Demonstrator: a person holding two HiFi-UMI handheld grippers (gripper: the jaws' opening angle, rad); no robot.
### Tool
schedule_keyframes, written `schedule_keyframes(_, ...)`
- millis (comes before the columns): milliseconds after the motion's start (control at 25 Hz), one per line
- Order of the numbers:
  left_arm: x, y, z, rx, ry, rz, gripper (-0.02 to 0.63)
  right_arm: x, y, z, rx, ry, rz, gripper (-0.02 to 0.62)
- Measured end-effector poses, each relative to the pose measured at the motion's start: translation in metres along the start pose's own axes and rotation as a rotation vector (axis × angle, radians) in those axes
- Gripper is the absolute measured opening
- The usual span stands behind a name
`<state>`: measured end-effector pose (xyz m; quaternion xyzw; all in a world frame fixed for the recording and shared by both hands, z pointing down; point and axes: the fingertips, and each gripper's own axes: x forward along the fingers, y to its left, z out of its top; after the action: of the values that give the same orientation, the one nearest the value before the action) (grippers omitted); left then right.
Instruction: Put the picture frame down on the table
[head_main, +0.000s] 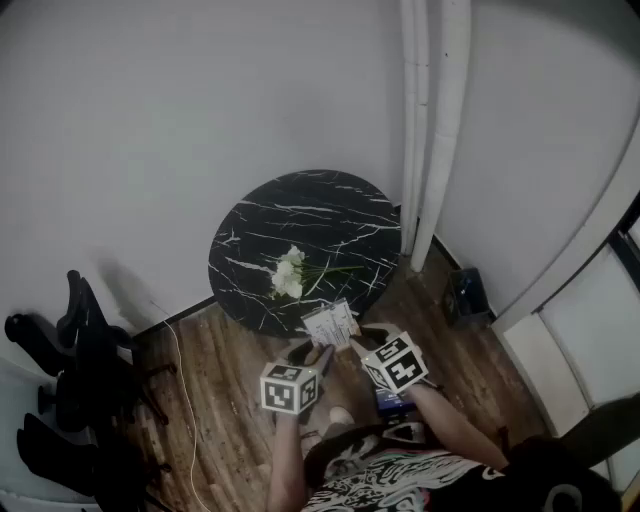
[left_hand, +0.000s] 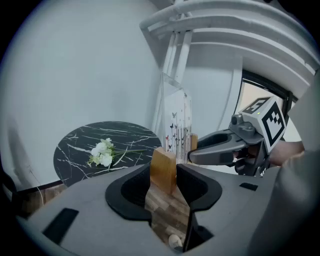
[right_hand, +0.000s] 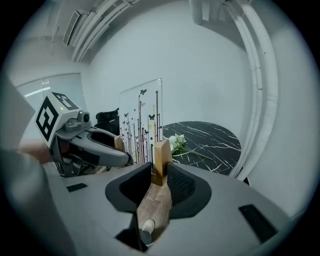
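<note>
the left gripper (left_hand: 165, 186) is clenched on one pale wooden foot block (left_hand: 163, 169) of the clear acrylic picture frame (left_hand: 177, 122), which is printed with thin stems and butterflies. the right gripper (right_hand: 159, 181) grips the second wooden block (right_hand: 161, 159). the frame stands upright in the air between the claws, with the round black white-veined marble table (head_main: 330, 205) ahead of them. lowering unevenly could twist the slick panel in its blocks. it could also land on the white flower bunch (head_main: 288, 273) just beyond the claws.
</note>
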<state>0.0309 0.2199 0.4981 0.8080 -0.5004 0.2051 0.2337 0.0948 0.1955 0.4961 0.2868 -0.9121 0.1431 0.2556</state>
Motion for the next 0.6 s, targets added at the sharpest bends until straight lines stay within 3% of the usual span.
schedule_keyframes(600,0.007,-0.012,0.009,0.029,0.017,-0.009,0.170,-0.012,-0.011,-0.002,0.030,-0.020,-0.010,0.104)
